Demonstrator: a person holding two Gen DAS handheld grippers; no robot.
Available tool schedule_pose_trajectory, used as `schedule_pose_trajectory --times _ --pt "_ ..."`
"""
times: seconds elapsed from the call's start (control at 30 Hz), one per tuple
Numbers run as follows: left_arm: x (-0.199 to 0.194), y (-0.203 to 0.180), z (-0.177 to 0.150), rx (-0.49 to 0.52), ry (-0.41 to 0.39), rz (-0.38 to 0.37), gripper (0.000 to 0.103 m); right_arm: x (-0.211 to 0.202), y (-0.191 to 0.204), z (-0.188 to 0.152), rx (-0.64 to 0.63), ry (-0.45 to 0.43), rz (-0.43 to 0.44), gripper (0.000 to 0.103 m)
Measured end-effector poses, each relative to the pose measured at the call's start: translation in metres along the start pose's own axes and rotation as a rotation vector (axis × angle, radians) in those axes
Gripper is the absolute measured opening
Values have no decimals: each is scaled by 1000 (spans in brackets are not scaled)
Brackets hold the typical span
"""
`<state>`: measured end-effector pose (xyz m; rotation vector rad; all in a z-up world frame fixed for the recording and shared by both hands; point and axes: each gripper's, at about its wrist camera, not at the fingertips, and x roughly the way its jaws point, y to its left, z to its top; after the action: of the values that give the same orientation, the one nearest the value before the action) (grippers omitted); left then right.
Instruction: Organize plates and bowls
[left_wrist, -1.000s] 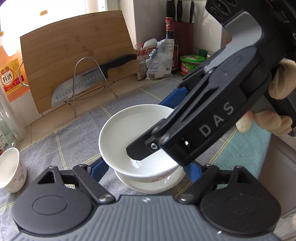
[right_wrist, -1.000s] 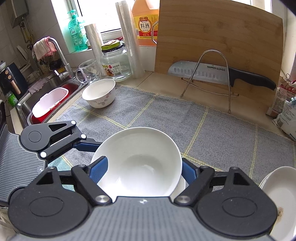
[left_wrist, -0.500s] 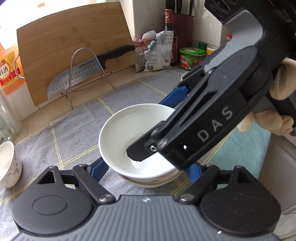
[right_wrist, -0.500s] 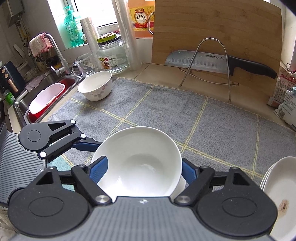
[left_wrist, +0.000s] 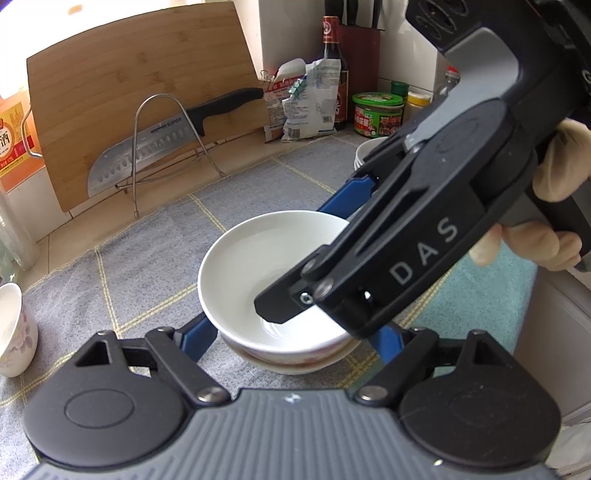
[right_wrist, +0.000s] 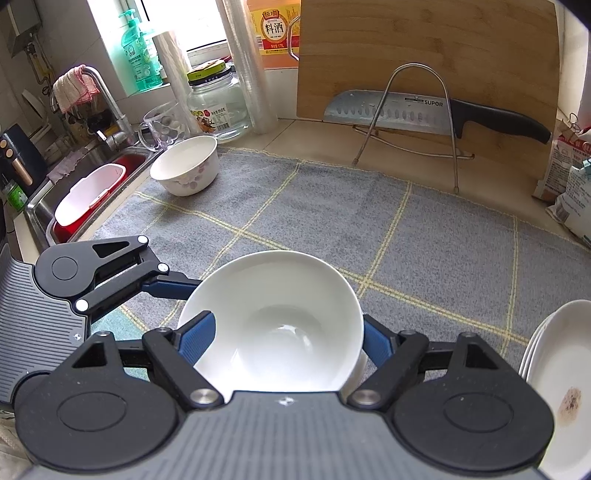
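Nesting is the step in hand: the right gripper (right_wrist: 284, 328) is clamped across a plain white bowl (right_wrist: 273, 332) and holds it seated in a red-patterned bowl (left_wrist: 295, 363) on the grey checked mat (right_wrist: 332, 206). The left gripper (left_wrist: 291, 338) has just been opening its jaws. The two-bowl stack sits between its blue fingers (left_wrist: 199, 334), which look just clear of the lower bowl's sides, so I judge them parted rather than gripping.

Next, the right tongs need to let go once the white bowl sits level, then lift straight up so that neither finger catches the rim and drags the stack. The floral bowl (right_wrist: 184, 166), well apart at the mat's corner by the sink, is probably the next to collect.

Both the white bowl and the floral bowl are empty (a sheen in the white one may be wetness). The shallow plates (right_wrist: 561, 369) stacked at the right edge hold nothing but a brown stain on the top one.
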<state>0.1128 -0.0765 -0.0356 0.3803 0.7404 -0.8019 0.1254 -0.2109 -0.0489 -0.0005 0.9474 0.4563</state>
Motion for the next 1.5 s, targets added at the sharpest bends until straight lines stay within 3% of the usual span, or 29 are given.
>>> schedule_pose_trajectory --times 0.67,0.93,1.07,1.27,1.5 --pt "2 0 -2 -1 12 -1 93 1 -3 -3 19 -2 0 88" --pt "-5 1 -3 18 -5 10 96 -2 -1 -3 9 -25 -8 103" --pt "-12 4 -5 6 -29 15 98 -4 -3 -3 24 -41 4 103" --pt "-25 10 -9 -23 -64 39 100 -6 -5 -2 26 -52 7 103" --pt "-35 17 -13 -107 -82 135 101 -6 -3 6 -11 -66 24 103"
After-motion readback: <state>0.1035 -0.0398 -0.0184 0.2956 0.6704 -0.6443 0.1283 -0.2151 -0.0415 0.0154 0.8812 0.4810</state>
